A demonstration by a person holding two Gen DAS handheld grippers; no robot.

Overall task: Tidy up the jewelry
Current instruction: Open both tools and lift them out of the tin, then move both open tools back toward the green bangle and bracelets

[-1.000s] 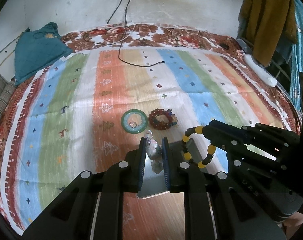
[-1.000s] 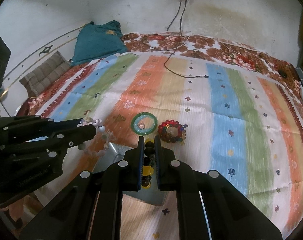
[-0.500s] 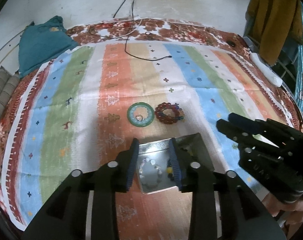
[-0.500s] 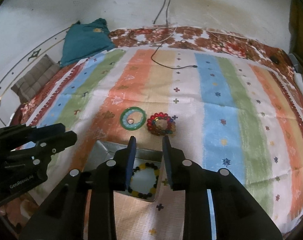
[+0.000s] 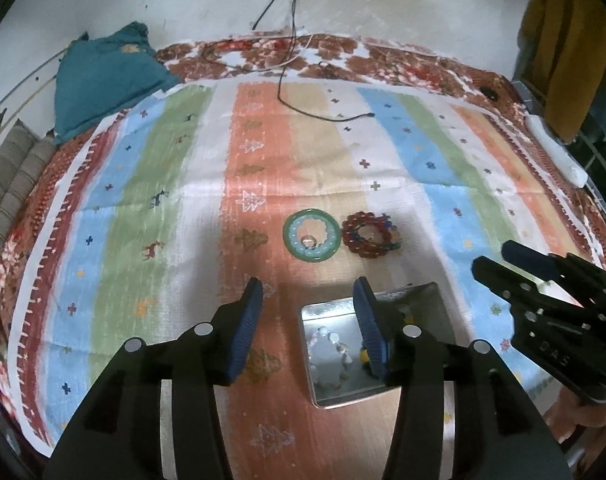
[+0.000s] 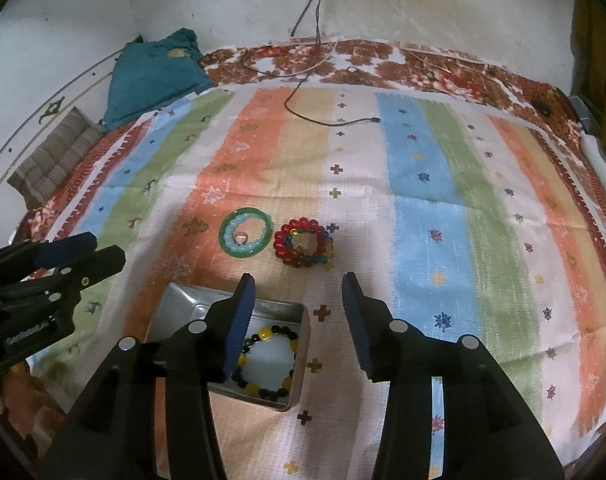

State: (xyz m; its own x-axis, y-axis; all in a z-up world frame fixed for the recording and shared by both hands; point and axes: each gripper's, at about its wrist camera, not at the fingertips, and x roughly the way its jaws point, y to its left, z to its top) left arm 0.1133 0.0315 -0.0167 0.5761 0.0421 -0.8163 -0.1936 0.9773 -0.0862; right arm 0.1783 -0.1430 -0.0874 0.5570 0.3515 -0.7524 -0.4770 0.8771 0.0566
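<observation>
A silver tin [image 5: 419, 300] [image 6: 183, 300] sits on the striped cloth near me. A pale bead bracelet [image 5: 331, 354] and a yellow-and-black bead bracelet [image 6: 269, 362] lie inside it. A green bangle [image 5: 311, 239] [image 6: 245, 238] with a small ring inside and a red bead bracelet pile [image 5: 370, 234] [image 6: 303, 242] lie on the cloth beyond the tin. My left gripper [image 5: 309, 300] is open and empty above the tin's left side. My right gripper [image 6: 299, 298] is open and empty above the tin's right edge.
The striped cloth [image 5: 163, 208] covers a bed. A teal cloth [image 5: 107, 76] and a striped cushion [image 5: 11, 184] lie at the back left. A black cable [image 5: 303, 104] runs from the wall onto the bed. Clothes [image 5: 571, 40] hang at the right.
Both grippers held bracelets a second ago, opened and dropped them into the tin. Both have since opened wider and pulled back.
</observation>
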